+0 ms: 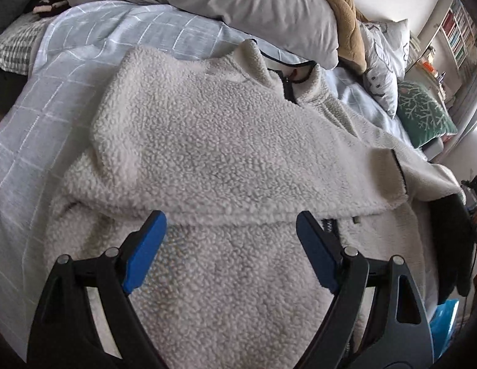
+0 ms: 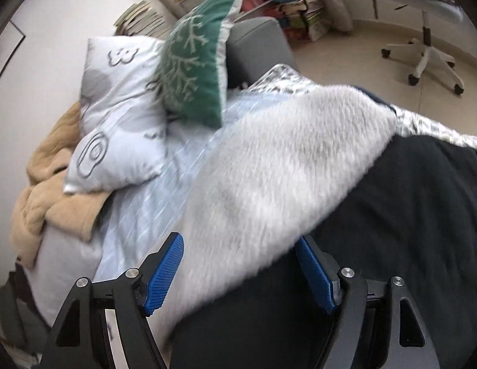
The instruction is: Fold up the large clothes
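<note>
The left gripper (image 1: 230, 233) hung with its blue pads (image 1: 144, 253) spread wide and nothing between them, poised just above the cream fleece jacket (image 1: 226, 153), which lay flat across the pale checked duvet (image 1: 29, 129) with its collar and dark zipper (image 1: 289, 87) pointing toward the grey pillow (image 1: 207, 0). One sleeve (image 1: 207, 141) was already laid across the jacket's chest, its cuff ending on the far side from the duvet's open stretch, so by my reckoning the side folds were under way and the other sleeve came next. The right gripper (image 2: 240, 264) was likewise spread wide and empty, hovering over the jacket's far sleeve (image 2: 284, 160), which ran out toward the green cushion (image 2: 198, 67) and lay partly over a black garment (image 2: 407, 215); that view was smeared, so whether a pad brushed the pile could not be told. To do the step well, I would judge the right tool should pinch only the fleece near the cuff, keeping clear of the black cloth beneath it, and carry it over the chest to lie on the folded sleeve, while the left tool pressed or pinned the jacket's body so the thick pile did not drag and undo the first fold. A white patterned pillow (image 2: 115, 113) leaned beside the green cushion, beyond the jacket.
</note>
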Available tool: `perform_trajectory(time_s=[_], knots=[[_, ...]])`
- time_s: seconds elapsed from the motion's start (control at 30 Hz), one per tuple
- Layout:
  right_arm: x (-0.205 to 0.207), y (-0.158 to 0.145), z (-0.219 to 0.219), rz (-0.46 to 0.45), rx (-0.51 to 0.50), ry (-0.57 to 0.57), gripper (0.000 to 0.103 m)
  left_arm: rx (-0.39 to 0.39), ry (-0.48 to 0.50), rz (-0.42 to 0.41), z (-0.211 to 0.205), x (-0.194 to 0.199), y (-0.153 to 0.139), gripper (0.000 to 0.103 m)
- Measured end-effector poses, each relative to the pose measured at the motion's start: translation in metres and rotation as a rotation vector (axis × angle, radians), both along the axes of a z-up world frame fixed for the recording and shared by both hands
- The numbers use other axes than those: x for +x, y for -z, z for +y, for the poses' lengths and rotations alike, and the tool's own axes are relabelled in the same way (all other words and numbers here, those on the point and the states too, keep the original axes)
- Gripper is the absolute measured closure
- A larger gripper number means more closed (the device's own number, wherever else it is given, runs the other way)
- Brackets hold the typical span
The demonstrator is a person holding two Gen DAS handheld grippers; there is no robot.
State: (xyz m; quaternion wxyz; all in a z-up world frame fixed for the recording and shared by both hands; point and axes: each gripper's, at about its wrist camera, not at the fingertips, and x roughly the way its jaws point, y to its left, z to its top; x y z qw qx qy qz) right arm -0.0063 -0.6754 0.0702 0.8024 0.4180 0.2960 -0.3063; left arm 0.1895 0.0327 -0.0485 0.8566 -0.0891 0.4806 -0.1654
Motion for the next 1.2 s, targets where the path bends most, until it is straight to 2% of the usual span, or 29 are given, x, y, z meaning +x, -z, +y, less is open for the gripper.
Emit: perform_trajectory(time_s=[0.07, 0.1, 0.13, 0.2, 0.4, 0.6, 0.77, 0.87, 1.0, 1.07, 1.2], knots=[[0.005, 0.003, -0.006, 0.016, -0.03, 0.027, 0.052, 0.014, 0.007, 0.002, -0.002, 0.001, 0.003, 0.017], [0.005, 0.002, -0.006, 0.019, -0.042, 0.028, 0.077, 0.021, 0.009, 0.004, -0.003, 0.001, 0.003, 0.017], [0.006, 0.0, -0.006, 0.018, -0.054, 0.024, 0.087, 0.027, 0.012, 0.004, -0.003, 0.001, 0.003, 0.017], [0.006, -0.012, -0.002, 0.014, -0.108, 0.009, 0.09, 0.035, 0.012, -0.003, -0.002, 0.0, 0.002, 0.017], [0.023, -0.083, 0.063, 0.025, -0.41, -0.129, 0.092, 0.022, -0.009, -0.014, 0.007, 0.0, -0.004, 0.017], [0.044, -0.156, 0.153, -0.048, -0.584, -0.291, 0.092, -0.019, -0.036, -0.022, 0.014, 0.0, -0.012, 0.017], [0.072, -0.194, 0.236, -0.076, -0.677, -0.437, 0.092, -0.049, -0.067, -0.027, 0.024, 0.003, -0.019, 0.017], [0.091, -0.201, 0.281, -0.084, -0.703, -0.511, 0.092, -0.079, -0.099, -0.03, 0.032, 0.005, -0.024, 0.017], [0.119, -0.195, 0.349, -0.079, -0.721, -0.631, 0.092, -0.063, -0.129, -0.07, 0.035, 0.004, -0.036, 0.017], [0.137, -0.183, 0.386, -0.061, -0.731, -0.699, 0.092, -0.041, -0.143, -0.098, 0.037, 0.005, -0.041, 0.017], [0.173, -0.136, 0.468, 0.0, -0.728, -0.855, 0.092, -0.039, -0.181, -0.113, 0.044, 0.008, -0.047, 0.017]])
